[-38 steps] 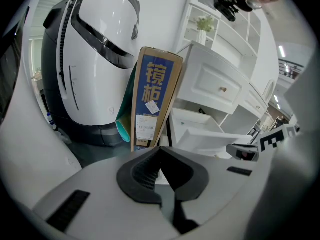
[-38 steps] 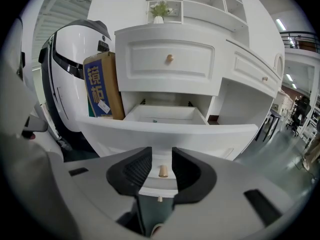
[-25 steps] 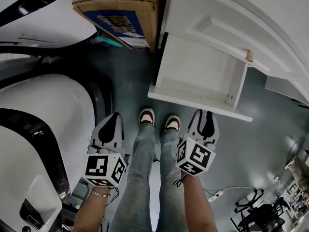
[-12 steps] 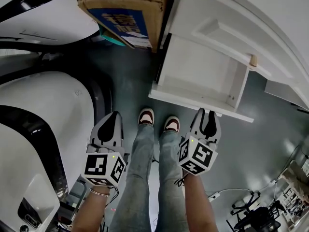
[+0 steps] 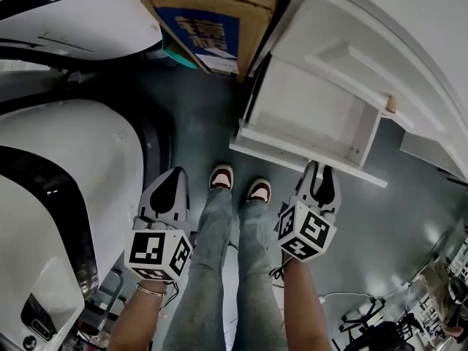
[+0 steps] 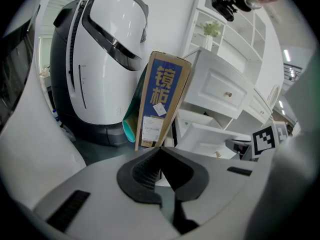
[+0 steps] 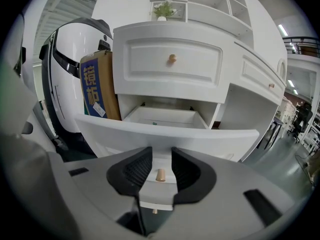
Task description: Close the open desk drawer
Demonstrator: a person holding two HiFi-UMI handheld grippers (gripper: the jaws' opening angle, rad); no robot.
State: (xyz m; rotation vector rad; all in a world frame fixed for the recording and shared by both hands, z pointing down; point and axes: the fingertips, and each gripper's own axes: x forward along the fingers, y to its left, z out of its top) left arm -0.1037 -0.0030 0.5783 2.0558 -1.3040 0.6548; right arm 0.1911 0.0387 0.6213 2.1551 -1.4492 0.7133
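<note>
**Right fingers spread at the open drawer's knob**

The right gripper [image 7: 161, 155] has its fingers [image 7: 137, 169] spread. The open drawer [image 7: 170, 134] stands straight ahead of them, its white front panel running across just beyond the tips. Its small wooden knob [image 7: 160, 175] shows in the gap between the two pads; whether either pad touches it cannot be told. In the head view the fingertips lie at the panel's near edge.

The left gripper [image 6: 160, 150] has its fingers pressed together on nothing. The drawer is well off to their right, and a cardboard box [image 6: 162, 101] leans ahead of them.
</note>
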